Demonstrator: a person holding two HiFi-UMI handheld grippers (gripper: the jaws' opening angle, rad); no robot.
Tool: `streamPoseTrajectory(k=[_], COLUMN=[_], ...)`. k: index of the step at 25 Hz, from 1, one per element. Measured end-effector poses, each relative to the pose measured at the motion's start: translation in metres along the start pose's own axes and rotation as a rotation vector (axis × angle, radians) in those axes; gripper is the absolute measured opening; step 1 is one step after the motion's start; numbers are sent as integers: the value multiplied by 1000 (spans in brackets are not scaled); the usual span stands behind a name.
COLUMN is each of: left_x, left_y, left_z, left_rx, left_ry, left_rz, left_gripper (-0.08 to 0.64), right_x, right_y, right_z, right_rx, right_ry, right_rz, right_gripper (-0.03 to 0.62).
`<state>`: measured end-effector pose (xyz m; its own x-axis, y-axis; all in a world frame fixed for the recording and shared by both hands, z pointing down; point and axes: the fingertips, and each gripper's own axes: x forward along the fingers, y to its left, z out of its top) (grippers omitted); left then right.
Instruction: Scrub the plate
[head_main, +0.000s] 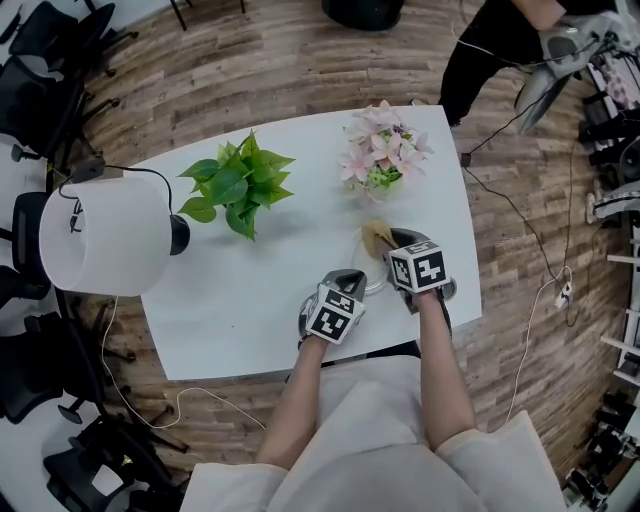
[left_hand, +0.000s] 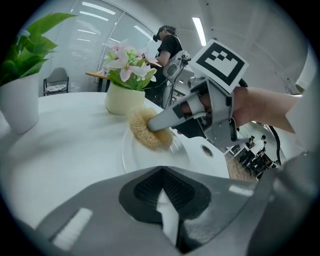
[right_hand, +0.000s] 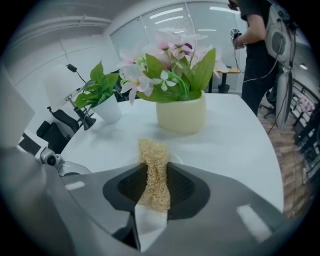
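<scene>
A white plate (left_hand: 145, 161) lies on the white table (head_main: 250, 290) near its front right edge. My left gripper (left_hand: 162, 175) is shut on the plate's near rim, a white sliver showing between its pads. My right gripper (right_hand: 152, 170) is shut on a tan loofah sponge (right_hand: 151, 160). In the left gripper view the sponge (left_hand: 147, 131) rests on the plate's far side, under the right gripper (left_hand: 167, 120). From the head view the left gripper (head_main: 350, 282) and right gripper (head_main: 388, 243) sit close together, with the sponge (head_main: 376, 236) sticking out ahead and most of the plate (head_main: 376, 284) hidden.
A cream pot of pink flowers (head_main: 383, 150) stands just beyond the sponge. A green plant (head_main: 238, 185) and a white lamp (head_main: 100, 235) stand to the left. A person (head_main: 500, 40) is beyond the table's far right corner. Office chairs (head_main: 40, 60) line the left side.
</scene>
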<state>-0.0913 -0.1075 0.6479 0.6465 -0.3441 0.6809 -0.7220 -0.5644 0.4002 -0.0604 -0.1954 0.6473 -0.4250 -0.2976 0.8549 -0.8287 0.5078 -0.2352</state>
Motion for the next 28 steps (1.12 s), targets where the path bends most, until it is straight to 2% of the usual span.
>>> streamPoseTrajectory(k=[7,16,28], left_x=[3,4,8], left_y=[-2,-2,-5], left_z=[3,5,1], left_rx=[13,5,39], left_ry=[-8,-22,-9], left_rz=[5,31,40], left_gripper=[0,0,0], right_x=[-6,-18,-37], right_y=[-17,-27,-36], right_z=[-7,-19,-45], right_rx=[4,47,129], right_ry=[7,-1,-28], right_rz=[9,30,40], right_gripper=[133,133,135])
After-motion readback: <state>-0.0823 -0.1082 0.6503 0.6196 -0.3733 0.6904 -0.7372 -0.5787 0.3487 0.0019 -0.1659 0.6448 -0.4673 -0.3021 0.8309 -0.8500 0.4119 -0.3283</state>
